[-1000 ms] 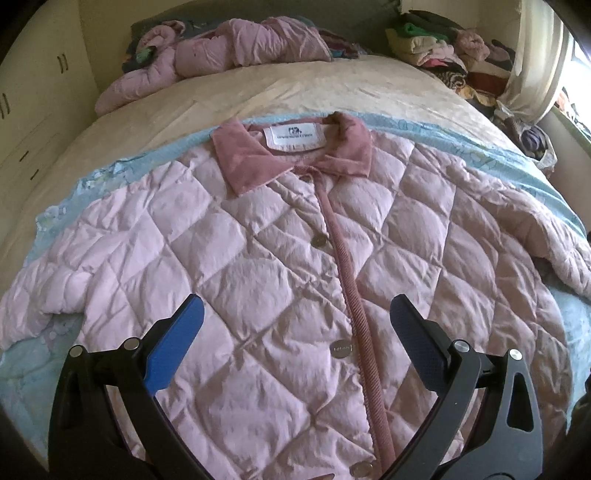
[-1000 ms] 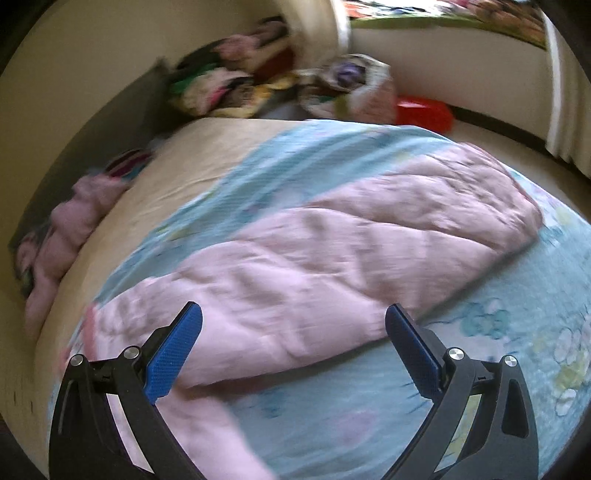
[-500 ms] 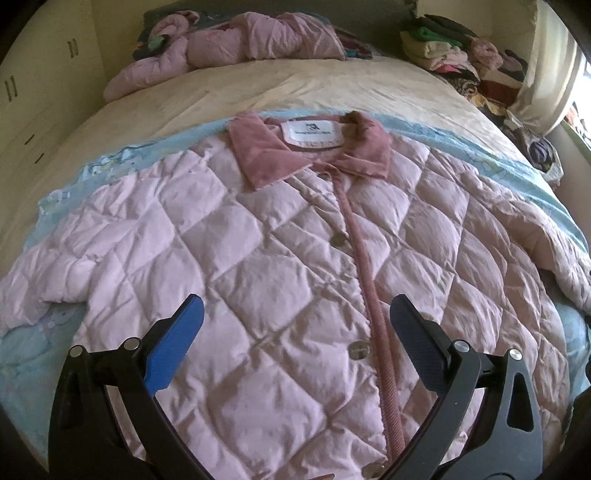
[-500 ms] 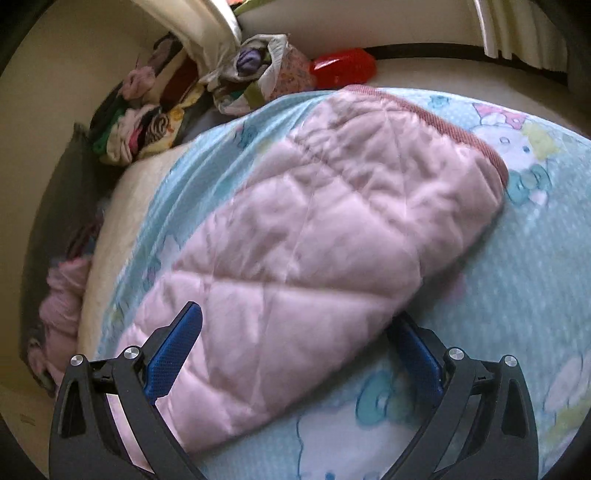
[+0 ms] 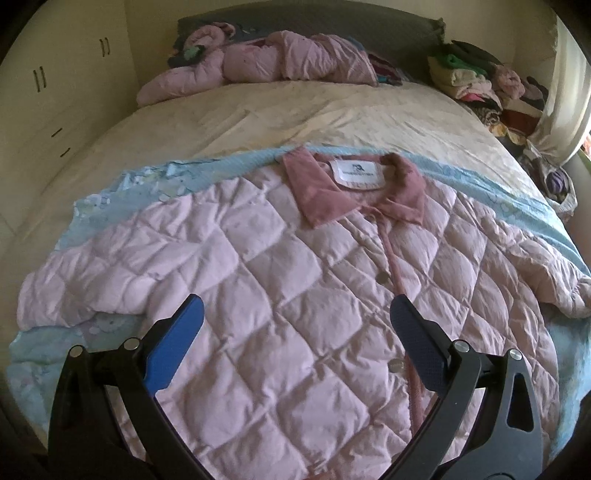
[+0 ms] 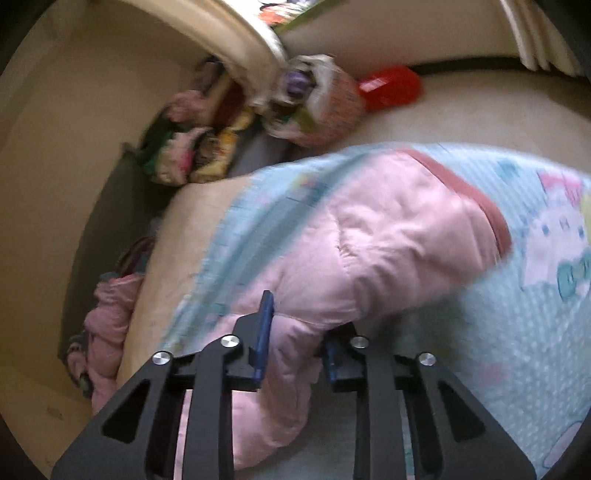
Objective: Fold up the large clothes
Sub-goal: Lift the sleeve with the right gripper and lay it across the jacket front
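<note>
Bed (image 5: 332,110) carries the pink jacket (image 5: 280,295). Right tongs (image 6: 295,332) pinch, it seems, its sleeve (image 6: 388,240), which runs toward 2 o'clock; left tongs (image 5: 295,321) hang released above the chest.

Cream cupboards (image 5: 55,96) far left of the left tongs (image 5: 295,325); dark headboard (image 5: 314,26) ahead; curtain (image 5: 565,92) and daylight far right; beige floor (image 6: 480,110) beyond the bed (image 5: 295,110).

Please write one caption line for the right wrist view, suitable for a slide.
Right gripper shut on the sleeve of a pink quilted jacket, lying on a light-blue blanket.
</note>
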`<act>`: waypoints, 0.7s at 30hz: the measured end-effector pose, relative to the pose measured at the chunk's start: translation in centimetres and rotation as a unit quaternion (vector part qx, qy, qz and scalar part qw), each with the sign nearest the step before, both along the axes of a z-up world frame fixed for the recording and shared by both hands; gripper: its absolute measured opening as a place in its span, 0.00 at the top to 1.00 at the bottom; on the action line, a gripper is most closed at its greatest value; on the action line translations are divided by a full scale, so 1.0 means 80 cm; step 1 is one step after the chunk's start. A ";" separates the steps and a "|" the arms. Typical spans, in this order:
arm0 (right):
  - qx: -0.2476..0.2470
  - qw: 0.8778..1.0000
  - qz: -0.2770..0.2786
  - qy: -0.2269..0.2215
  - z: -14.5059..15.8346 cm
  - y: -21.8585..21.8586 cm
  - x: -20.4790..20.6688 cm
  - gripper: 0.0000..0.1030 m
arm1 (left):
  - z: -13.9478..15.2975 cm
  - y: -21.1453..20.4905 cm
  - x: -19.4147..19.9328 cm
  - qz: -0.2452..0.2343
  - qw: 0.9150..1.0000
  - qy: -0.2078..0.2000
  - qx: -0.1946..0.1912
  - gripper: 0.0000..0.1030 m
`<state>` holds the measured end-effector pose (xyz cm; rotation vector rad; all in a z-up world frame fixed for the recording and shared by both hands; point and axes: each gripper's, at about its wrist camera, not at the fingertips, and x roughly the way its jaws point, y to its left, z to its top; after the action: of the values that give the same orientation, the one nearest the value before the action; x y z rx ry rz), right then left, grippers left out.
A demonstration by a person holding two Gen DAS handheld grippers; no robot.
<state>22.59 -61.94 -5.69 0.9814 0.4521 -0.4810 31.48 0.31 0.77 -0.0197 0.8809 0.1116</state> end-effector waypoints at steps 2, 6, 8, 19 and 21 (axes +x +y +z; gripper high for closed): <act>-0.020 0.999 0.021 -0.020 0.026 0.011 0.011 0.82 | 0.007 0.009 0.001 0.003 1.000 0.000 -0.002 0.08; -0.063 0.993 0.074 -0.066 0.081 0.046 0.035 0.83 | 0.022 0.026 0.000 0.013 1.000 -0.006 -0.010 0.08; -0.083 0.987 0.102 -0.089 0.114 0.072 0.046 0.84 | 0.031 0.035 -0.001 0.017 1.000 -0.011 -0.016 0.08; -0.151 0.951 0.216 -0.160 0.221 0.203 0.093 0.84 | 0.065 0.083 -0.004 0.037 0.996 -0.021 -0.072 0.08; -0.162 0.943 0.239 -0.168 0.234 0.230 0.100 0.84 | 0.070 0.090 -0.004 0.039 0.996 -0.026 -0.078 0.08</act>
<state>30.62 -43.53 13.00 0.5879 0.2755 0.0556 31.16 7.49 6.33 -0.2025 0.8363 0.1141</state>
